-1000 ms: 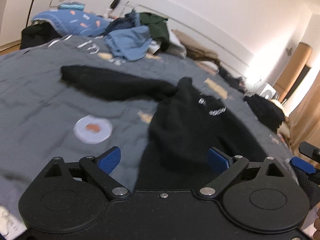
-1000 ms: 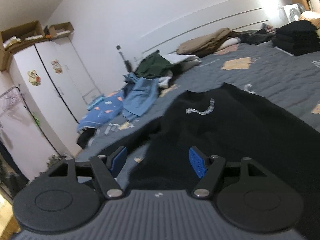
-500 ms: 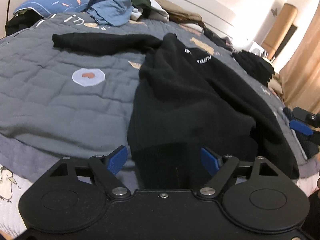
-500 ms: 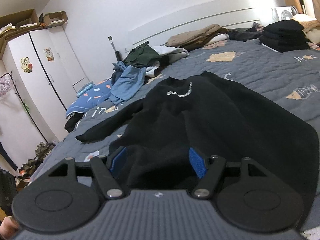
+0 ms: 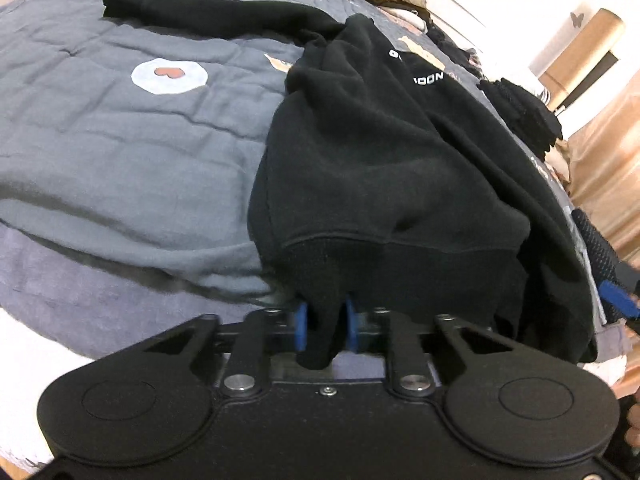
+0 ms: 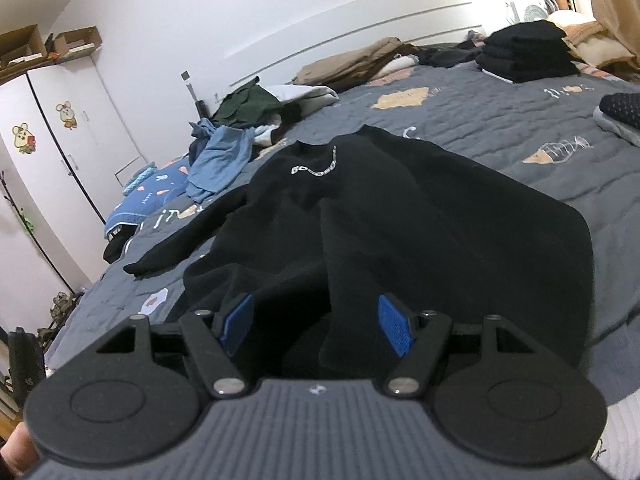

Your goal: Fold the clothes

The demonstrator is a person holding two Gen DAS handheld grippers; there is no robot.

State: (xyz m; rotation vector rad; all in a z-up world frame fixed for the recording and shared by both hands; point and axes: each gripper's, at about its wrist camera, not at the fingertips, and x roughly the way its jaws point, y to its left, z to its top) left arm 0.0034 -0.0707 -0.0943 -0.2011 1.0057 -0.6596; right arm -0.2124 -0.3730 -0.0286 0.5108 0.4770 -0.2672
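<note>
1. two tongs are at the near edge of the bed, by a black sweatshirt.
2. the left tongs are pinched tight on the ribbed bottom hem of the black sweatshirt, and a fold of cloth sticks out between the blue pads.
3. the right tongs are wide apart, with the black cloth bunched between the blue pads (they do not squeeze it).
4. the black sweatshirt lies spread on the grey quilt, neck end far away, with white letters near the collar.
5. one sleeve stretches out flat to the left.
6. a messy pile of blue and green clothes sits far back near the wall.
7. a neat stack of dark folded clothes sits at the far right of the bed.
</note>
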